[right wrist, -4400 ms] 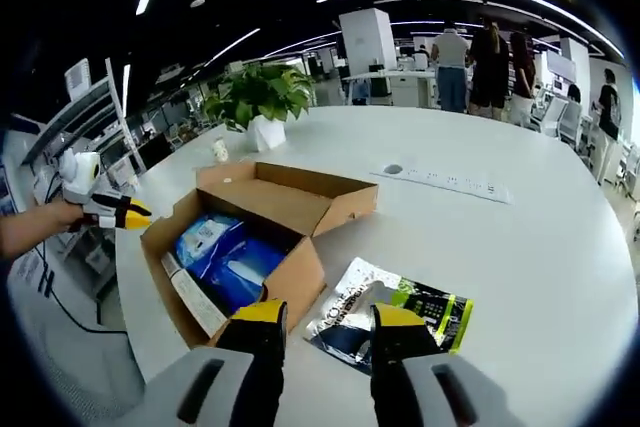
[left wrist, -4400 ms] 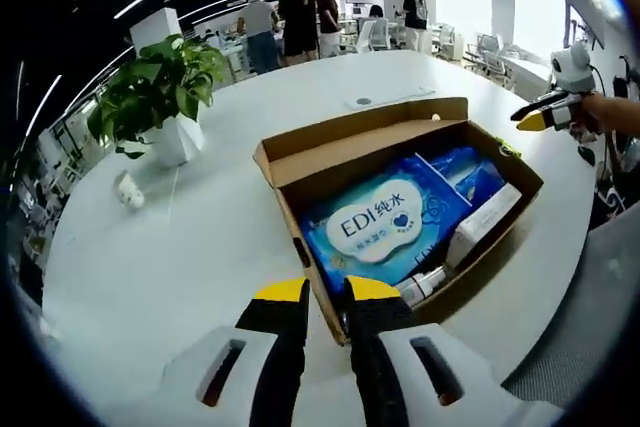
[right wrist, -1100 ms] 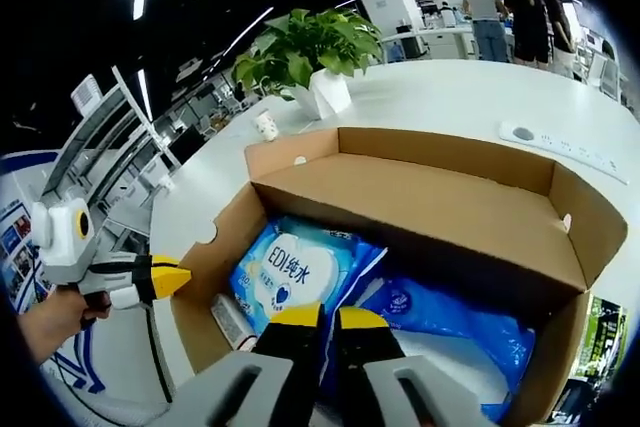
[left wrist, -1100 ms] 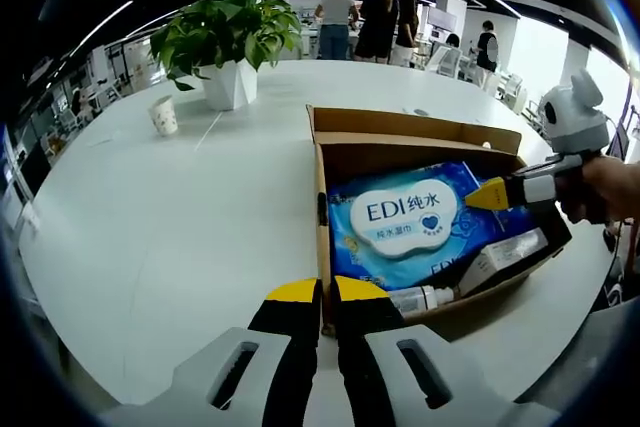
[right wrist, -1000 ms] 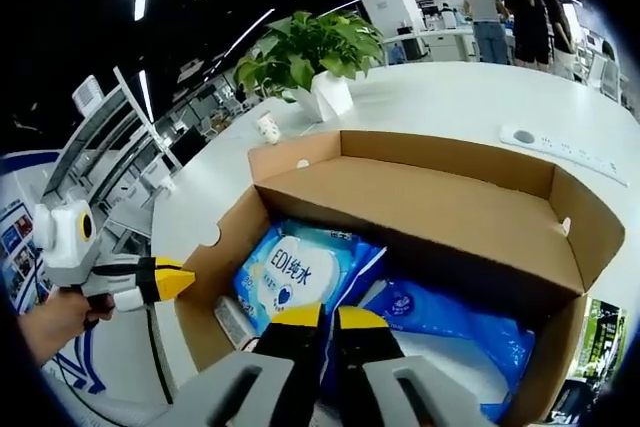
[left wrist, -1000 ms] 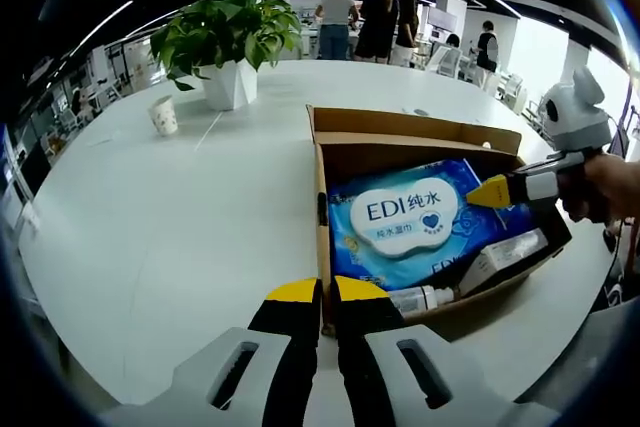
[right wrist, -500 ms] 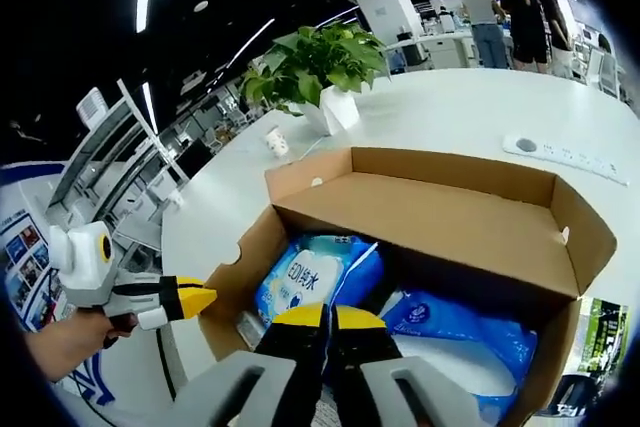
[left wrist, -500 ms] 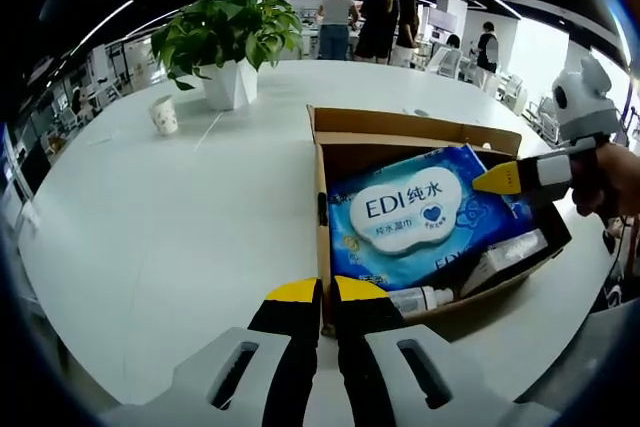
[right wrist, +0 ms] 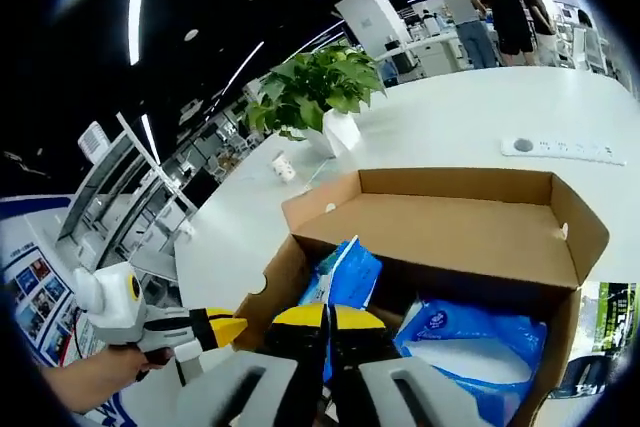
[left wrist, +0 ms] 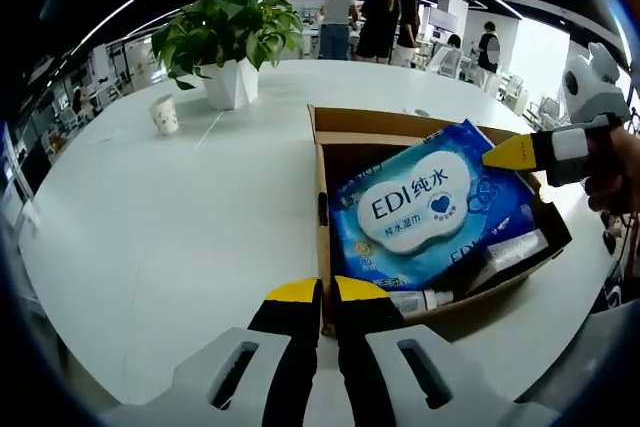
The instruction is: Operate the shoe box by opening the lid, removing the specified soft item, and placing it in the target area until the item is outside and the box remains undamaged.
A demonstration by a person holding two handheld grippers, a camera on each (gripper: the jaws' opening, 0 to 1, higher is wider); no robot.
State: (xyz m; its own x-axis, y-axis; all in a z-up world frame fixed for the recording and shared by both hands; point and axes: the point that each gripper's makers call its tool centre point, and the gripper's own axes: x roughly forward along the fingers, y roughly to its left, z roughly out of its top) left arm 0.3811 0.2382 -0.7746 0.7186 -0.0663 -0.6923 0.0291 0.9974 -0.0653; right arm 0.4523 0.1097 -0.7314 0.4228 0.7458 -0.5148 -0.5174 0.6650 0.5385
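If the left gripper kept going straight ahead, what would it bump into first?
Probably the cardboard shoe box: the left gripper has its shut fingers right at the near wall. Past that is the blue wipes pack, though depth is hard to judge.

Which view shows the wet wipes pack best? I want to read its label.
The left gripper view: the wet wipes pack faces the camera, tilted up out of the shoe box, its white label readable. In the right gripper view the pack appears edge-on beyond the right gripper, which is shut on it.
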